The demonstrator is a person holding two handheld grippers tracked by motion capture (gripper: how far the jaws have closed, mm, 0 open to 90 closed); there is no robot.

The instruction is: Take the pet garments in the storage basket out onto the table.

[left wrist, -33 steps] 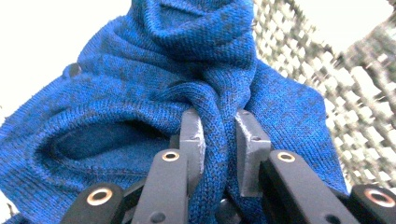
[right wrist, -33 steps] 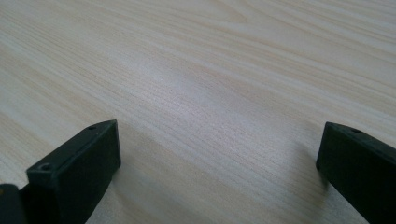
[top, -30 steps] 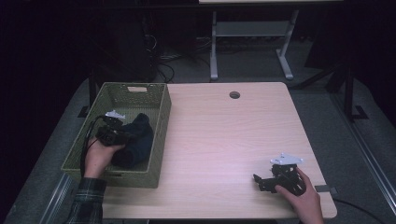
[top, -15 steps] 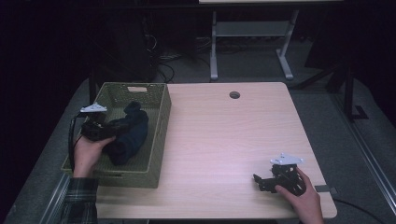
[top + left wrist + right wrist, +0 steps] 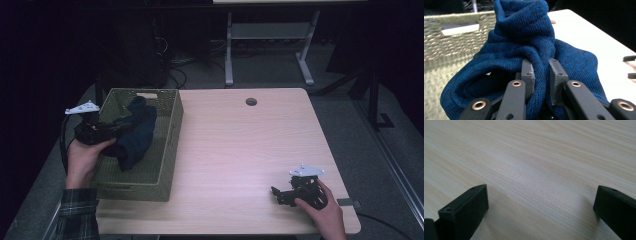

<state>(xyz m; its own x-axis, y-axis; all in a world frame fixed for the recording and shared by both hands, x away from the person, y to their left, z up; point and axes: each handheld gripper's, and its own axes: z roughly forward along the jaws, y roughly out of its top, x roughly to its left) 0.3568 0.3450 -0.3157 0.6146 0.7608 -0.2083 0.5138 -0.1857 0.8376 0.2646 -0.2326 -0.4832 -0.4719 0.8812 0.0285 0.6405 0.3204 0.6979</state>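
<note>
One fold of the blue sweater (image 5: 541,62) sits pinched in the left claw (image 5: 541,75), above the basket (image 5: 167,150).

— What is being handled?

— A dark blue knitted garment (image 5: 534,47), thick and ribbed, bunched into soft folds.

— Where is it?

— In the high view the knitted garment (image 5: 134,135) hangs partly raised over the green woven basket (image 5: 165,150) at the left of the table, its lower end drooping inside.

— How is it held?

— A rolled fold of it is pinched between the two black pads (image 5: 527,75) of the left gripper (image 5: 541,75), the rest spilling to both sides.
</note>
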